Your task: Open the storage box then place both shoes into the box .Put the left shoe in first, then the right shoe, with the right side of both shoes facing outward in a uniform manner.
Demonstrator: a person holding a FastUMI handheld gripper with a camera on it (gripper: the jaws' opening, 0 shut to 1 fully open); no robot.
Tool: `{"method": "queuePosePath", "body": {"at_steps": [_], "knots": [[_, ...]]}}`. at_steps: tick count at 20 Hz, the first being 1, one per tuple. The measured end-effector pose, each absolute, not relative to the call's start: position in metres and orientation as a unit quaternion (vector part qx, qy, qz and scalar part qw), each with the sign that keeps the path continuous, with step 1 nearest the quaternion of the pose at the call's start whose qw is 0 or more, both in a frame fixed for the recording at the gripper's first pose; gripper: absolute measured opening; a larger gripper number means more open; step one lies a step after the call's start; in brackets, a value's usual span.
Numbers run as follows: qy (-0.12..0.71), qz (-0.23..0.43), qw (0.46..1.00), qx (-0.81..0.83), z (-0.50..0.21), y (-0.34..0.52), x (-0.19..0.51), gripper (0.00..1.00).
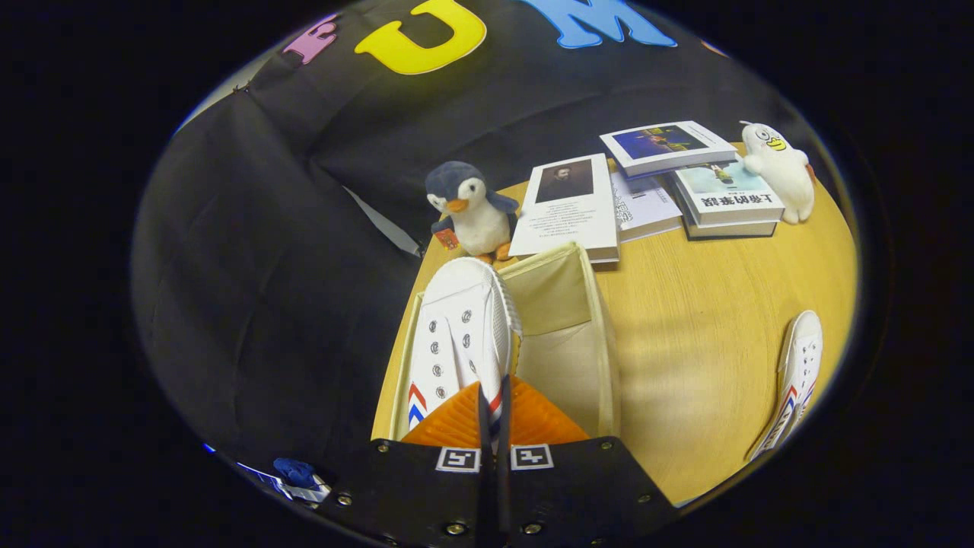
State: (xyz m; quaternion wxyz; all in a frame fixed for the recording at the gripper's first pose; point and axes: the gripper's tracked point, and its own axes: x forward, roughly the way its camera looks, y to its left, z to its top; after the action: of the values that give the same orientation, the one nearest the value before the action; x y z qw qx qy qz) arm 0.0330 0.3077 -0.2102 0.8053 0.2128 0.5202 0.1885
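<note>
Gripper view: tongs (494,415) clamped on a white shoe (456,339), held over the left side of the open storage box (578,335). Second shoe (795,377) well apart on the surface (700,335); toy penguin (468,209) beyond.

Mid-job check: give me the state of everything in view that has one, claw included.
claw: shut on held shoe
held shoe: gripped at its side wall, over the box's left part, toe pointing away
storage box: open, right part bare
second shoe: lying on the table, right of the box
</note>
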Motion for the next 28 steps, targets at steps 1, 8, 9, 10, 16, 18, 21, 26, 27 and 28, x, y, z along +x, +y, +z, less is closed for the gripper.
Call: {"method": "queuePosePath", "body": {"at_steps": [1,8,9,10,16,18,21,26,27,28], "knots": [[0.523,0.188,0.804,0.211,-0.214,0.313,0.032,0.01],[0.550,0.172,0.797,0.180,-0.247,0.335,0.023,0.00],[0.552,0.171,0.796,0.177,-0.250,0.336,0.022,0.00],[0.554,0.170,0.797,0.173,-0.253,0.338,0.022,0.00],[0.529,0.219,0.797,0.195,-0.239,0.358,0.023,0.36],[0.511,0.228,0.808,0.183,-0.223,0.350,0.026,0.75],[0.482,0.232,0.832,0.149,-0.207,0.323,0.030,1.00],[0.456,0.217,0.854,0.125,-0.190,0.261,0.030,1.00],[0.453,0.211,0.858,0.122,-0.187,0.248,0.030,1.00],[0.451,0.205,0.861,0.118,-0.186,0.234,0.031,1.00]]}}
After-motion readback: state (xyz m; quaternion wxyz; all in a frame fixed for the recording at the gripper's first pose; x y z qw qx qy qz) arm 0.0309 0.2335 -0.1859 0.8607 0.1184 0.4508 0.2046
